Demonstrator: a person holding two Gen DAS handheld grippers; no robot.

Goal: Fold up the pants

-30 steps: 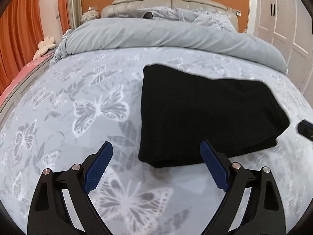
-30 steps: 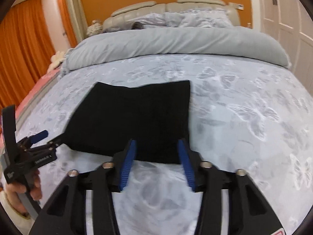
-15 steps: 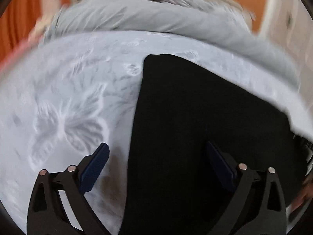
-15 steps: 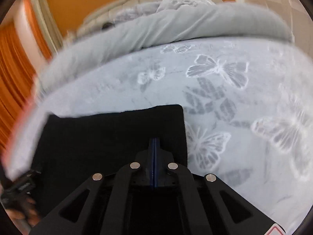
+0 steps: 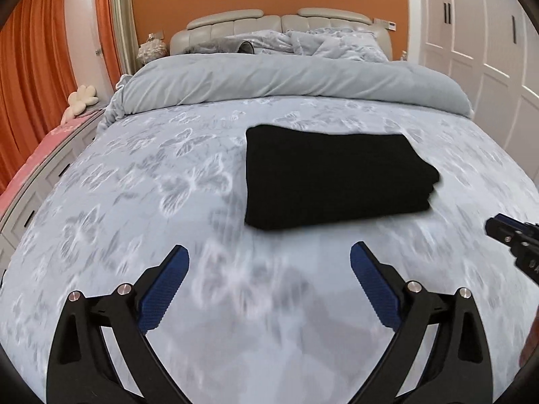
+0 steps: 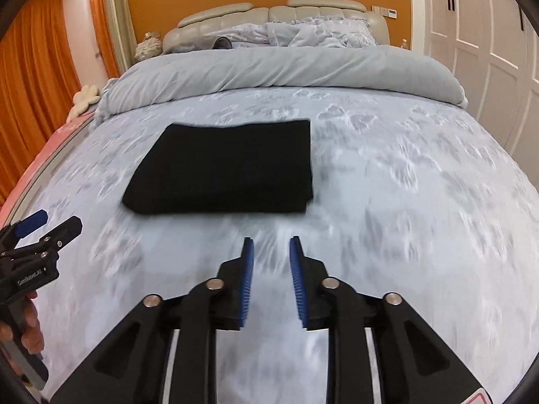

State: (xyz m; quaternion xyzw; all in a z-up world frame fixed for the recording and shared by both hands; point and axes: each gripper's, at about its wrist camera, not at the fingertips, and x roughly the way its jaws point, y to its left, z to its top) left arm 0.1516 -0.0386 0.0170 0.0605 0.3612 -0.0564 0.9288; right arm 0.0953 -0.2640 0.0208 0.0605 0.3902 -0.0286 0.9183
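Note:
The black pants [image 5: 333, 178] lie folded into a thick rectangle on the butterfly-print bedspread [image 5: 151, 202]; they also show in the right wrist view as the black pants [image 6: 229, 171]. My left gripper [image 5: 269, 259] hovers wide open over bare bedspread, short of the pants' near edge, nothing between its pads. My right gripper [image 6: 271, 249] is also pulled back from the pants, its jaws opening with a narrow gap and nothing between them. Each gripper shows at the edge of the other's view: the right gripper [image 5: 498, 229], the left gripper [image 6: 50, 225].
A rolled grey duvet [image 5: 286, 80] crosses the bed beyond the pants, with pillows [image 5: 330, 40] and a padded headboard [image 5: 279, 20] behind. Orange curtains [image 5: 30, 101] and a pink-topped bench [image 5: 37, 155] are on the left, white wardrobe doors [image 5: 481, 50] on the right. A hand [image 6: 30, 330] holds the left gripper.
Both grippers pushed forward over the pants half a second ago, the right one shut, then drew back. Now both are clear of the pants and the right jaws have parted.

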